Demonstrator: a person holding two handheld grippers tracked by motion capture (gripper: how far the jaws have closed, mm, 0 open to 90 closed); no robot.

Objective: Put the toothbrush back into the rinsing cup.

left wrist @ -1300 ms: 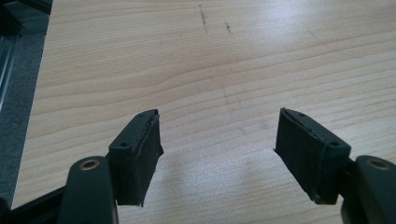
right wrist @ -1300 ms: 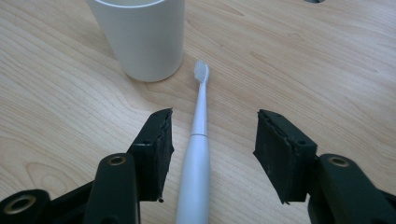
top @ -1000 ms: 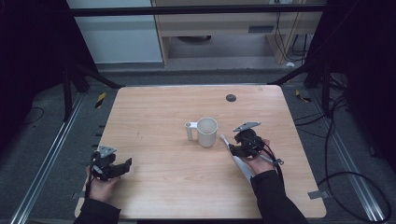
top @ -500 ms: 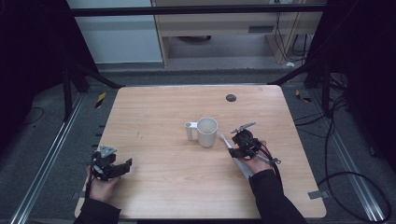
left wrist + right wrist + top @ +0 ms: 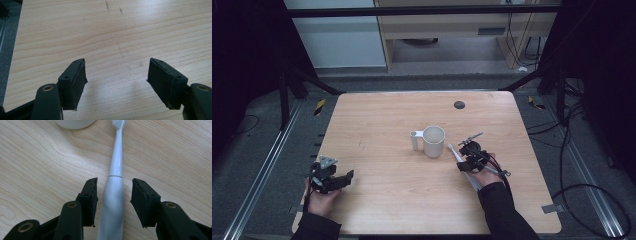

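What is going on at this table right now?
A person works at a light wooden table with a gripper in each hand. The right gripper is low over a white electric toothbrush lying flat beside a white ceramic mug. Its fingers straddle the handle and have just been closing, with gaps left on both sides. The left gripper rests open near the table's front left edge.

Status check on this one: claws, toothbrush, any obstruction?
Right claw astride the toothbrush handle, jaws just closing, pads not yet on it. Left claw open, idle. Toothbrush flat on the table, head near the mug. Nothing obstructing.
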